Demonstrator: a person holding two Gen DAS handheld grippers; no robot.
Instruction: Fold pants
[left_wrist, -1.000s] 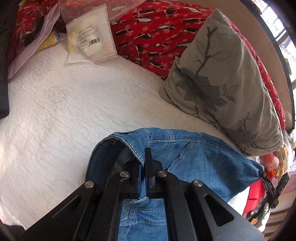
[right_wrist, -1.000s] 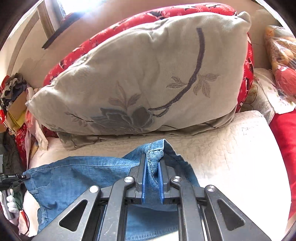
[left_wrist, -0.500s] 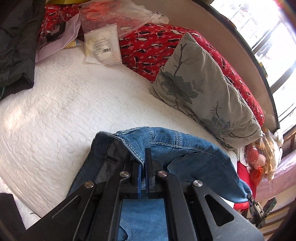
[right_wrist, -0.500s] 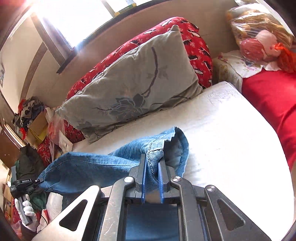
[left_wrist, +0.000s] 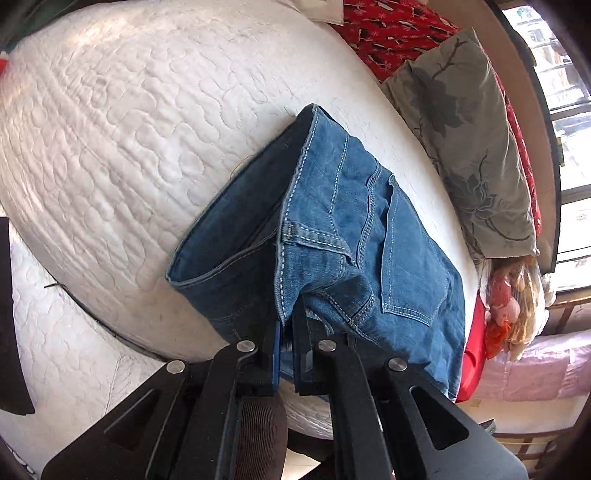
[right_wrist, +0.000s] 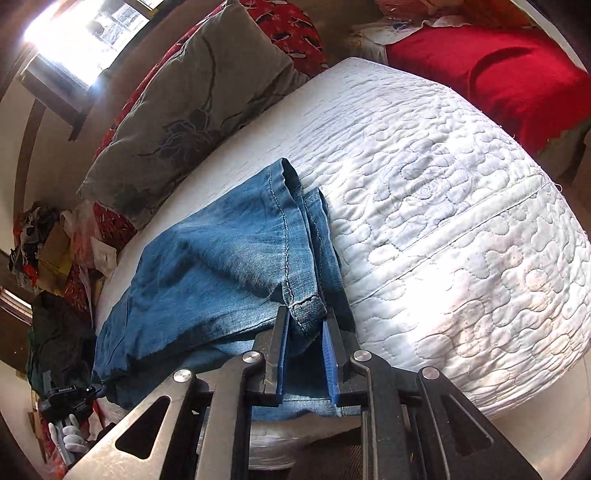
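Observation:
The blue jeans (left_wrist: 332, 236) lie on the white quilted bed (left_wrist: 110, 147), near its front edge. In the left wrist view my left gripper (left_wrist: 286, 325) is shut on the waistband end, beside the back pocket. In the right wrist view the jeans (right_wrist: 221, 258) show their leg hems, stacked one on the other. My right gripper (right_wrist: 304, 325) has its jaws parted a little around the hem corner, which lies loose between them. The left gripper and its gloved hand (right_wrist: 62, 424) show at the far left.
A grey flowered pillow (left_wrist: 469, 140) leans against a red patterned cushion (left_wrist: 388, 33) along the bed's far side. A red blanket (right_wrist: 498, 74) lies beyond the bed's right end. Clutter and dark clothes (right_wrist: 55, 332) lie at the left end. The bed's front edge (right_wrist: 480, 387) drops off close to the grippers.
Both grippers have pulled the jeans back toward the front edge and lowered them onto the bed. The right gripper's jaws have parted and no longer pinch the hem.

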